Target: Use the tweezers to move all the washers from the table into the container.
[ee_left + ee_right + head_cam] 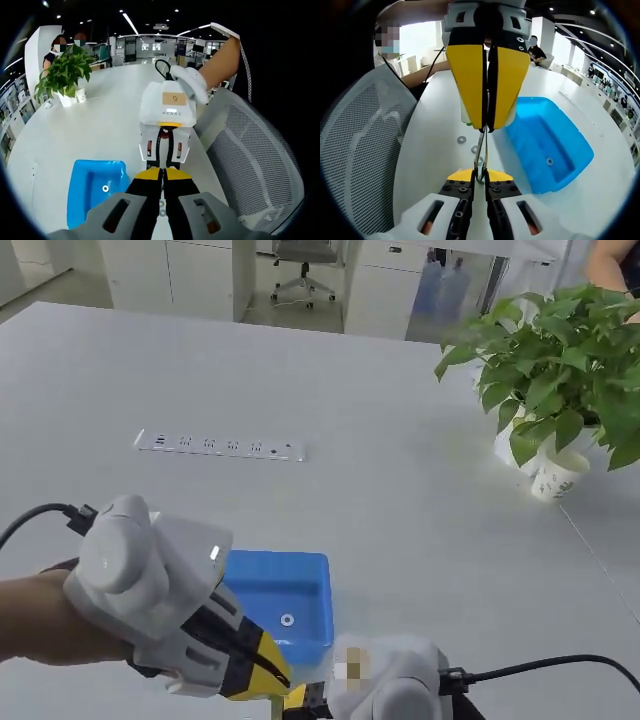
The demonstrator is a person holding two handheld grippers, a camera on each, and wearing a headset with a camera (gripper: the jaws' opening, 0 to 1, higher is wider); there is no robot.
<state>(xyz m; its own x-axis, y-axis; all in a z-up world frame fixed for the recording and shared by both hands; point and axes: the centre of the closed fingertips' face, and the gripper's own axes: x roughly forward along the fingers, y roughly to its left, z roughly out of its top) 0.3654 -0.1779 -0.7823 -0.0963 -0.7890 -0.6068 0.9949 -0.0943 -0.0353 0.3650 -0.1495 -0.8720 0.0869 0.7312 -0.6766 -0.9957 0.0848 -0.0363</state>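
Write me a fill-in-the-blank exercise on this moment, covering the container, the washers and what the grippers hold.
1. The container is ___ in colour.
2. Exactly ___ washer lies inside it.
3. The fingers of the left gripper and the right gripper are shut on the same ___.

Missing words: blue; one; tweezers.

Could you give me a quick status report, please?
Left gripper and right gripper both shut on the tweezers, facing each other. One washer in the container; loose washers on the table beside it. Nothing blocking.
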